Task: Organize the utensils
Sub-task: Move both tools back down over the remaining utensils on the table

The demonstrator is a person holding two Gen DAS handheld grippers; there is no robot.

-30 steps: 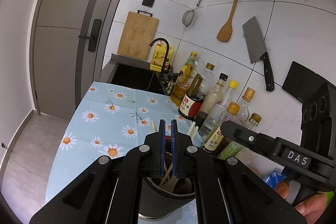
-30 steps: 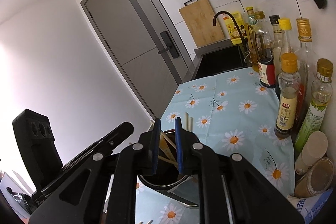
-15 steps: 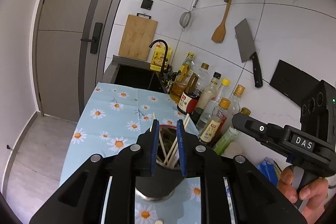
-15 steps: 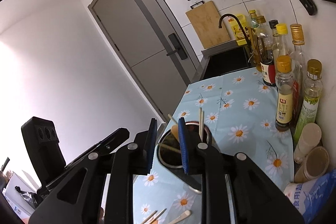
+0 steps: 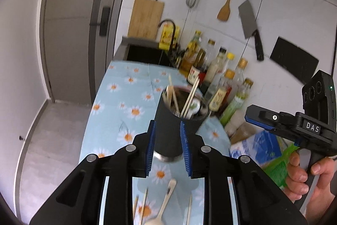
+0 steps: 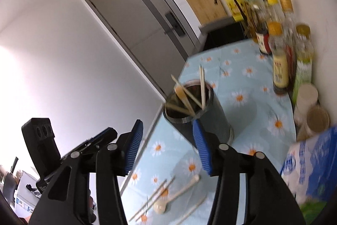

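- Ahead of both grippers, on the daisy-print tablecloth (image 5: 118, 111), stands the dark utensil holder (image 6: 202, 119), chopsticks (image 6: 202, 85) inside.
- Left gripper (image 5: 167, 149): jaws opening, nothing clamped.
- Right gripper (image 6: 168, 147): jaws opening, empty.
- Beneath the jaws lie a pale spoon (image 6: 179, 195) and loose chopsticks (image 6: 153, 199).

Both views are bright, evenly lit fisheye pictures with a dark round vignette at the corners; straight lines such as the door (image 5: 69, 35) bow strongly toward the edges. Motion blur smears the bottles (image 6: 280, 60) and the daisy-print surface (image 5: 126, 98) in both views; the utensil holder (image 6: 198, 113) is soft too, casting a faint shadow on the cloth to its right. In the right wrist view the white wall (image 6: 42, 56) is blown out by glare at the left; the tiled wall (image 5: 284, 10) shows mild sheen.
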